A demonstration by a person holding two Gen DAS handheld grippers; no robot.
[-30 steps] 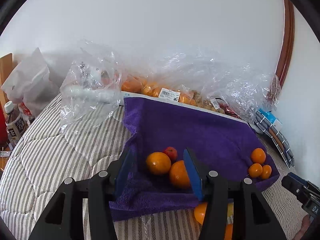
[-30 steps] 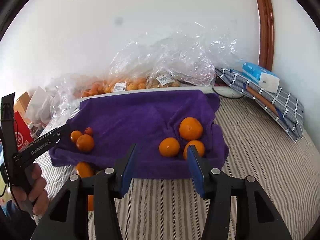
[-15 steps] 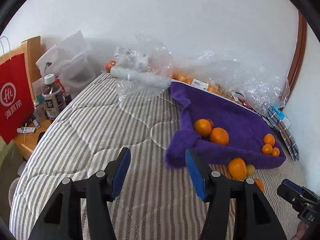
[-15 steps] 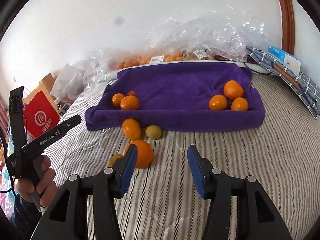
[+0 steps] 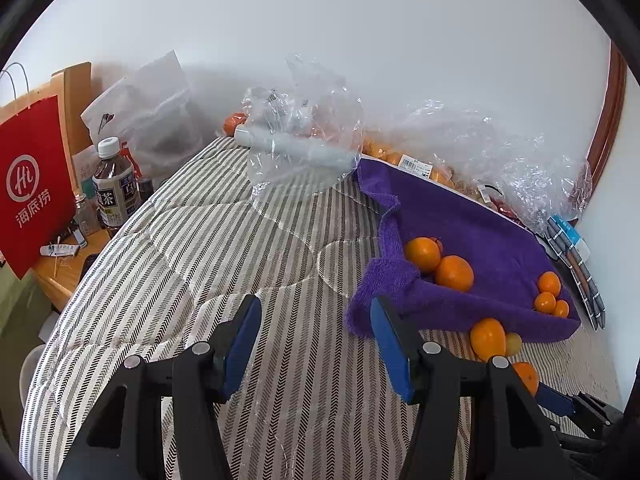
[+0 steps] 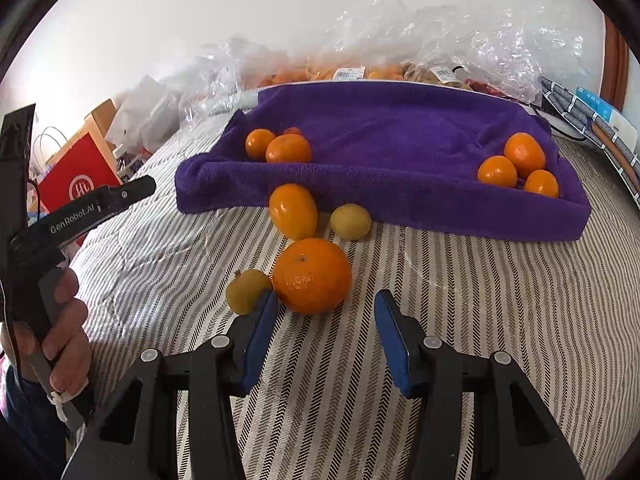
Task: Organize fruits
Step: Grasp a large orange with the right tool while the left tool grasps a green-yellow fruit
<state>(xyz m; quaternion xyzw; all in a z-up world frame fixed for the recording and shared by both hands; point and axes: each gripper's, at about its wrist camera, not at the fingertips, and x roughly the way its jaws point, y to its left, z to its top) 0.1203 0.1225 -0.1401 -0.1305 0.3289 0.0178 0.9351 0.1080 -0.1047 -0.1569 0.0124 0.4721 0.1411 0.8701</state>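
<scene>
- The right tongs [image 6: 324, 320] hang over the striped bed cover [image 6: 480, 300], jaws partly apart and holding nothing.
- A big orange [image 6: 312, 276] lies on the cover just beyond the tips, nearer the left blue pad [image 6: 260, 328]; whether the pad touches it cannot be told.
- A small yellow fruit [image 6: 246, 290] sits just beside that orange, partly behind the same pad.
- Further back, an oval orange fruit [image 6: 293, 211] and a second yellow fruit [image 6: 351, 222] lie against the front edge of the purple towel [image 6: 380, 128].
- On the towel, two oranges [image 6: 276, 146] with a small reddish one behind them sit at its left end, and three oranges [image 6: 518, 166] at its right end.
- The left tongs [image 5: 316, 328] are partly open over bare cover, empty, near the towel's corner.
- A hand [image 6: 60, 340] grips the left tool's handle.
- Clear plastic bags [image 6: 440, 36] of fruit line the wall behind the towel.
</scene>
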